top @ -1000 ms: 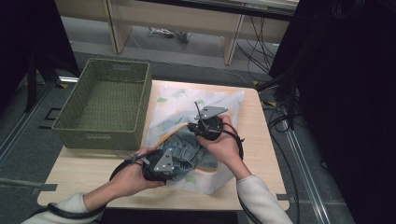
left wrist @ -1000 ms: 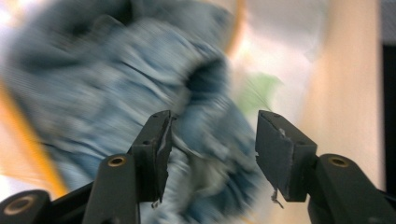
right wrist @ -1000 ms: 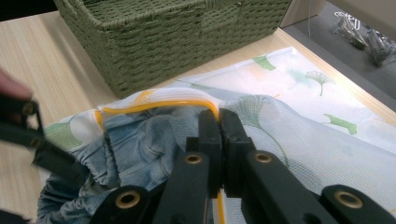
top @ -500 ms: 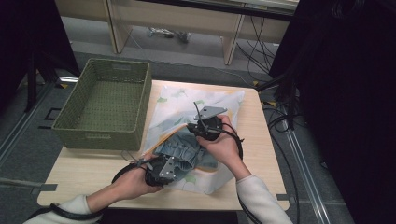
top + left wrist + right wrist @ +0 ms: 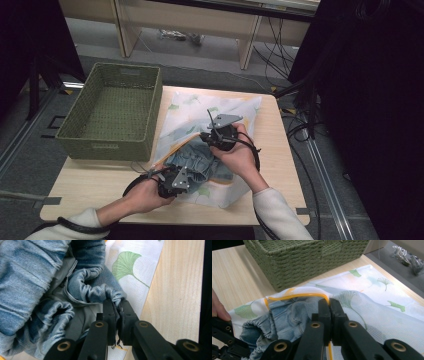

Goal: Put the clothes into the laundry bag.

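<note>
Near the table's front edge, the left gripper point(image 5: 116, 315) has just been closing and now pinches the gathered hem of the soft blue denim garment point(image 5: 197, 162); stuffing can proceed. Farther back, the right gripper point(image 5: 329, 308) clamps the yellow-piped rim of the leaf-printed mesh bag point(image 5: 220, 112), beside the woven green basket point(image 5: 112, 107).

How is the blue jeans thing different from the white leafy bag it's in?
The denim garment is thick, blue and bunched in folds; the mesh bag is thin, white, see-through, printed with green leaves. The left gripper pinches the denim's gathered edge; the right gripper pinches the bag's yellow-trimmed rim. Both are soft cloth, lying on the table.
</note>
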The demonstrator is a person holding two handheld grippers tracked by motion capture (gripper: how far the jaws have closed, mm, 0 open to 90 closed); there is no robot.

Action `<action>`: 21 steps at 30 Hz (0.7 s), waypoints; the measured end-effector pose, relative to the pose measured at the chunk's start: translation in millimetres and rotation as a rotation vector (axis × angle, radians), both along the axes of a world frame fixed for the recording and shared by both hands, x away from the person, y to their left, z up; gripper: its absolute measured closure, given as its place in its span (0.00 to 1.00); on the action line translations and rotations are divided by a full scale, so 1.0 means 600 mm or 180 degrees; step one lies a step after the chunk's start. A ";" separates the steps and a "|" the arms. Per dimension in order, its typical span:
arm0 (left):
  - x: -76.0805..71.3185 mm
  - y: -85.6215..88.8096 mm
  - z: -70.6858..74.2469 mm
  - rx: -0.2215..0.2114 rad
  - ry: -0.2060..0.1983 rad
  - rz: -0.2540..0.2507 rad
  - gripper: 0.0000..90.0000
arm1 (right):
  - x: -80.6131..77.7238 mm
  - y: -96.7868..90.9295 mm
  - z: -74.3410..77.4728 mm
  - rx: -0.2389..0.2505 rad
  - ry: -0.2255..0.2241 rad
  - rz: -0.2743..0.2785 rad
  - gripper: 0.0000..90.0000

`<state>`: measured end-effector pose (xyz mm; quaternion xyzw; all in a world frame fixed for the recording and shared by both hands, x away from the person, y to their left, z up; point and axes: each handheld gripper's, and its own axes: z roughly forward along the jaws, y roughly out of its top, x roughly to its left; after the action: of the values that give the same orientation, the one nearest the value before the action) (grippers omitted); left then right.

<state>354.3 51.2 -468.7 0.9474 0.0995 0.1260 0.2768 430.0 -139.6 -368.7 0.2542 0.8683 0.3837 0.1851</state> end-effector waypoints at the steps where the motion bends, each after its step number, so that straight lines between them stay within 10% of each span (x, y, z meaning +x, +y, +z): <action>1: 0.000 0.000 0.001 -0.0005 0.0000 0.0000 0.94 | 0.001 0.000 0.000 -0.0003 -0.0008 0.0018 1.00; 21: 0.001 0.003 0.061 -0.0553 -0.0256 0.0119 0.96 | -0.005 0.003 0.010 0.0030 -0.0053 0.0031 1.00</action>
<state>354.7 52.9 -432.3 0.9120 0.1165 0.1599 0.3593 427.0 -137.8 -362.7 0.2476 0.8661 0.3908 0.1892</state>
